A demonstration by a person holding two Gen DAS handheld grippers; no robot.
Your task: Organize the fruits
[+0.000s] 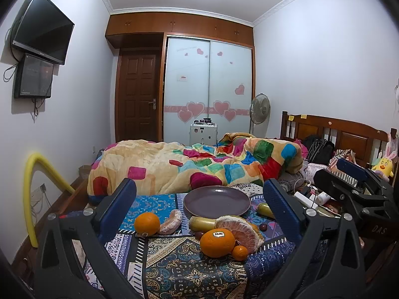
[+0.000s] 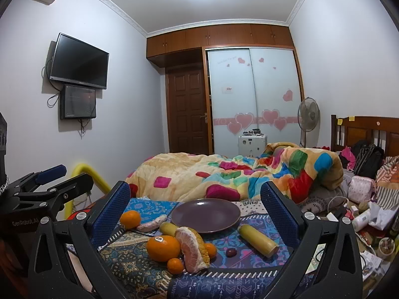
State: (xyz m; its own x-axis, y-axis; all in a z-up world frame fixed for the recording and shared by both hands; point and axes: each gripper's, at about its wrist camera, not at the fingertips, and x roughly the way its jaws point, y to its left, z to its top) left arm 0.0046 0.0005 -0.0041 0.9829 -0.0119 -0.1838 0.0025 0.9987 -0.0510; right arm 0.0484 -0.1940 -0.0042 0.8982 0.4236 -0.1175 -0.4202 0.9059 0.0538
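An empty purple plate (image 1: 216,200) (image 2: 206,214) sits on a patterned cloth (image 1: 189,274). In front of it lie a stickered orange (image 1: 217,242) (image 2: 163,248), a second orange (image 1: 147,223) (image 2: 130,219), a small tangerine (image 1: 240,252) (image 2: 175,265), a peeled pomelo piece (image 1: 241,231) (image 2: 192,248), a pomelo segment (image 1: 171,221), two bananas (image 1: 202,223) (image 2: 258,240) and a dark grape (image 2: 231,252). My left gripper (image 1: 199,209) is open and empty above the fruit. My right gripper (image 2: 195,206) is open and empty too; it also shows in the left wrist view (image 1: 349,174).
A colourful quilt (image 1: 189,164) lies on the bed behind the plate. Clutter with cables and bottles (image 2: 359,214) lies to the right. A yellow foam tube (image 1: 32,194) stands at the left. A fan (image 1: 259,111) and wardrobe (image 1: 208,87) are far back.
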